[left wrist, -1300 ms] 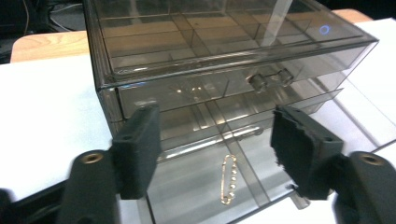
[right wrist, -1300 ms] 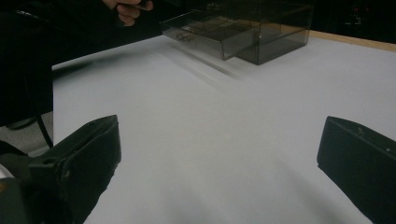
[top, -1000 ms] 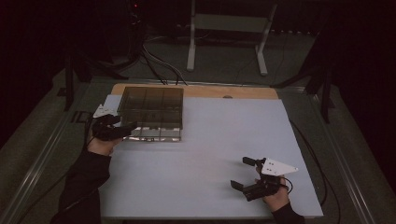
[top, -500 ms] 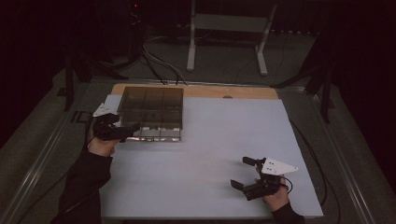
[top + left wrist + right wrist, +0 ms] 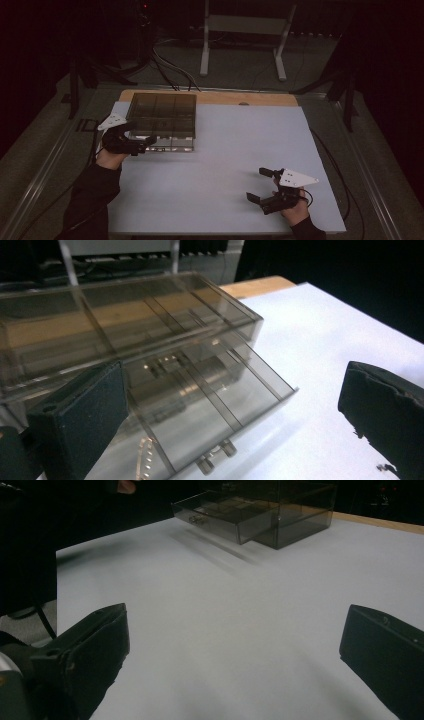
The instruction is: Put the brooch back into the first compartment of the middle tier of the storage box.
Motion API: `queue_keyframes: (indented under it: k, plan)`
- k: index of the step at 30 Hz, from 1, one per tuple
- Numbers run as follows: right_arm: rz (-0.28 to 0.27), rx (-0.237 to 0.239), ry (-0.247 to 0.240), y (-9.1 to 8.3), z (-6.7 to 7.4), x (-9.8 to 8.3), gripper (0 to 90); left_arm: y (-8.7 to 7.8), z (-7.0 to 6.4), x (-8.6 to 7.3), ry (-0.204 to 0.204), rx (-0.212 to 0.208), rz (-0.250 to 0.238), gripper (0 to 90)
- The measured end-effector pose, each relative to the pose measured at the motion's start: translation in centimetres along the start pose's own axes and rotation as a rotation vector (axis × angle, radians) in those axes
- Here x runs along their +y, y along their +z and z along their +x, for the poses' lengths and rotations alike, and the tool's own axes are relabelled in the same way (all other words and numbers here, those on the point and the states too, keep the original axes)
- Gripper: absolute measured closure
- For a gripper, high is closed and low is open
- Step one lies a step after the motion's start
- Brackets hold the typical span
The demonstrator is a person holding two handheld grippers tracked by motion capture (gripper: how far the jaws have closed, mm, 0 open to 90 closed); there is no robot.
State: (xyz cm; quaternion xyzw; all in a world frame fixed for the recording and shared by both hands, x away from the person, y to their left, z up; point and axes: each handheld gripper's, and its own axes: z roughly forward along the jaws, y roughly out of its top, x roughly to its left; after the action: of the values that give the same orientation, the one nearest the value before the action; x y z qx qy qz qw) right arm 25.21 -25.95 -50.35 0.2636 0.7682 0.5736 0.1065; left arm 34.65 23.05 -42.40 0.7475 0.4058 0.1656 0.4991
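Claws: two, both gaping; left claw (image 5: pixel 141 146) at one drawer box (image 5: pixel 162 117)

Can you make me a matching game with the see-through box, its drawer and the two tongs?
Things:
1. clear box
2. drawer
3. left tongs
4. right tongs

Places or states:
A. open, over bare white table near the front edge, far from the box
B. pulled partly out, with a small handle on its front
C. open, right beside the box's front
D. standing at the back left of the table, smoky and see-through

Pairs: 1-D, 2-B, 3-C, 4-A
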Motion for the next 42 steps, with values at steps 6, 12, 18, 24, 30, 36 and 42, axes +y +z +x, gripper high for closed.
queue_keyframes:
  k: [6, 12, 18, 24, 30, 36, 42]
  plan:
    - [0.001, 0.002, -0.004, -0.1, 0.1, 0.0, 0.0, -0.1, -1.0, 0.3, -0.005, -0.018, -0.014, 0.3]
    - [0.004, 0.005, -0.003, 0.0, 0.1, 0.0, 0.0, -0.3, -1.5, 0.2, -0.014, -0.056, -0.038, 0.3]
    - [-0.002, 0.008, -0.002, 0.1, 0.2, 0.1, 0.0, -0.9, -1.9, 0.1, 0.002, -0.058, -0.046, 0.3]
    - [0.001, 0.009, -0.009, 0.1, 0.3, 0.1, 0.0, -0.9, -2.4, -0.9, 0.017, -0.035, -0.039, 0.3]
    - [0.0, 0.012, -0.01, 0.1, 0.2, 0.1, 0.0, -0.5, -2.8, -2.1, 0.022, -0.045, -0.016, 0.3]
    - [0.0, 0.016, -0.008, 0.0, 0.3, 0.1, 0.0, -0.2, -3.3, -3.6, 0.065, -0.068, 0.011, 0.3]
    - [-0.001, 0.02, -0.008, 0.1, 0.3, 0.2, 0.0, -0.6, -3.6, -4.9, 0.058, -0.08, -0.013, 0.3]
